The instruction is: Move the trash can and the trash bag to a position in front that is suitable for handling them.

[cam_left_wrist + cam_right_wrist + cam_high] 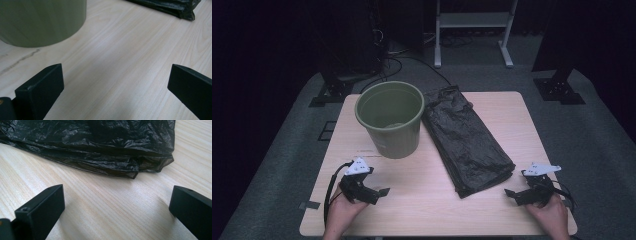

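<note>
the left claw (381, 193) rests low over the table (422, 200) at its near edge, jaws spread wide with only bare wood between them; it grips nothing. just ahead of it and a little to its left stands the green bin (390, 118), upright and open at the top; in the left gripper view the bin's wall (42, 22) rises close beyond the left jaw, apart from it. farther off to this claw's right lies the near corner of the black bags (175, 7).

the right claw (512, 194) sits low at the table's near right, held by a hand (552, 215), jaws likewise wide apart and empty. right in front of it lies the stack of folded black bags (100, 145), flat on the wood, its crumpled near edge close to the jaw tips but not touching them. the stack runs away from this claw toward the far side, passing just beside the bin.

the two claws are well apart, with the near end of the bags between them.
</note>
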`<state>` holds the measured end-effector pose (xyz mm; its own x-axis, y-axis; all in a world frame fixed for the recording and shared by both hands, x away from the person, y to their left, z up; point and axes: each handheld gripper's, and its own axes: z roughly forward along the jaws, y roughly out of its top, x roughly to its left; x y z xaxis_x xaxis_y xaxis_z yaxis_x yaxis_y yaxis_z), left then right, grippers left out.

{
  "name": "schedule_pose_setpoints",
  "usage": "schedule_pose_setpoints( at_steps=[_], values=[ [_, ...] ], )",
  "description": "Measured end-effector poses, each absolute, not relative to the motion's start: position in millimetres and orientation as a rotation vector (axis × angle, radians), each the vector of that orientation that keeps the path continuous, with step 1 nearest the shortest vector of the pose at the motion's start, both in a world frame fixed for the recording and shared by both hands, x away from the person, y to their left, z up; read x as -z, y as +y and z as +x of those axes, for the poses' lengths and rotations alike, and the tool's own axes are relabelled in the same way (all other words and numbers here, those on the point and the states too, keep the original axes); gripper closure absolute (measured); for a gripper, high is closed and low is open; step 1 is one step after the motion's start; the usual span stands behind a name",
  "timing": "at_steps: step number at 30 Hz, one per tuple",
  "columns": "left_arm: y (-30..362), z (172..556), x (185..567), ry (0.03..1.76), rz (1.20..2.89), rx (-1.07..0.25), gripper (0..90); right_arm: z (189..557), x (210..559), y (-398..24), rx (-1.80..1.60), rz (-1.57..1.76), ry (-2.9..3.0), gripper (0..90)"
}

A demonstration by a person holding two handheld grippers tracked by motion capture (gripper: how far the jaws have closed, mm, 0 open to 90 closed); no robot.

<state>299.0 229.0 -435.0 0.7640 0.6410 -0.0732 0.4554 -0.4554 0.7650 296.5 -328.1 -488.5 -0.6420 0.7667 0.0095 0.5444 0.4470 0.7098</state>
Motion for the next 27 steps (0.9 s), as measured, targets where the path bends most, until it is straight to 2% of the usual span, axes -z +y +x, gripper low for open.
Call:
schedule_pose_setpoints(
  at_steps=[12, 27],
  values=[
    [235.1, 299.6, 387.0, 0.814, 2.106, -0.358, 0.0, 296.5, 488.5, -328.1, -1.002, 1.122, 2.389, 0.0],
    [243.2, 315.4, 346.1, 0.828, 2.078, -0.393, 0.0, 296.6, 488.5, -328.1, -1.002, 1.122, 2.389, 0.0]
  ],
)
